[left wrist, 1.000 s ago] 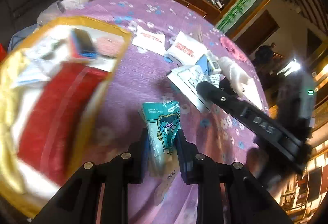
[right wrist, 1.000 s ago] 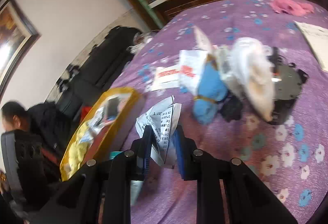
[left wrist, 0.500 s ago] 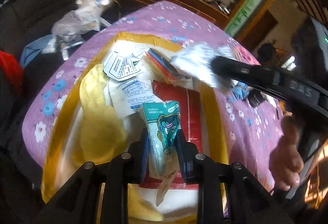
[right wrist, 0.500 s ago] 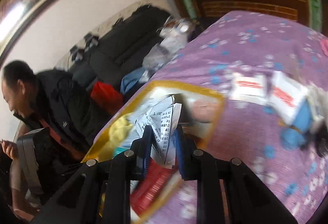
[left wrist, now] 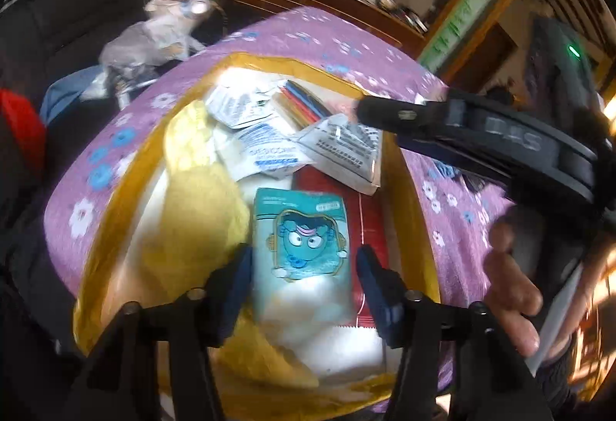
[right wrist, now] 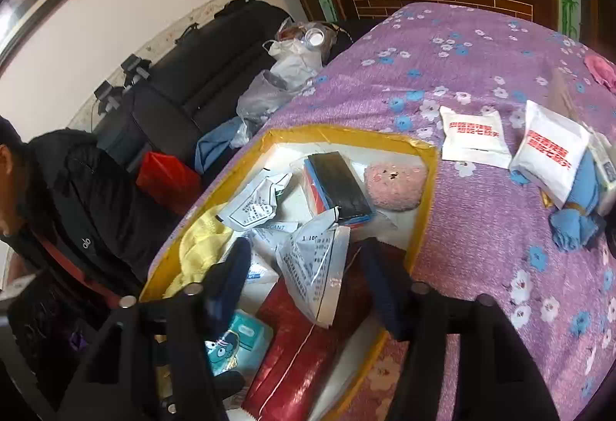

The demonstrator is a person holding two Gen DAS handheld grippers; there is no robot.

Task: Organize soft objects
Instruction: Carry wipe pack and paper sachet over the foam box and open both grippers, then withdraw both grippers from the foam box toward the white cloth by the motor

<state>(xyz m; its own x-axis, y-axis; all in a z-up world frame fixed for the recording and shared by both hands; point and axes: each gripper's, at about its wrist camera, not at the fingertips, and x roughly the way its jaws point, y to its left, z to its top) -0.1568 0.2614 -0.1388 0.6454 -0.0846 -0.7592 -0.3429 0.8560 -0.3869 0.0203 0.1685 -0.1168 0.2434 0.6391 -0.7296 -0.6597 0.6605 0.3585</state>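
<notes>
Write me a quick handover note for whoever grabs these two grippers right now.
Left gripper: open, the teal cartoon packet lying between its fingers in the yellow box.
Right gripper: open, the white printed packet between its fingers, over the box.
Done: both packets brought to the box, with the pink puff and other items.
Left: two white red-lettered packets and blue cloth on the purple tablecloth.

the teal cartoon packet (left wrist: 302, 248) is smeared white along its lower end, and in the right wrist view (right wrist: 231, 344) a gripper finger covers most of it. the red pouch (right wrist: 292, 355) runs under the printed white sachet (right wrist: 315, 267) — its print too small to read. the man's face (right wrist: 5, 190) is cut off at the left edge.
</notes>
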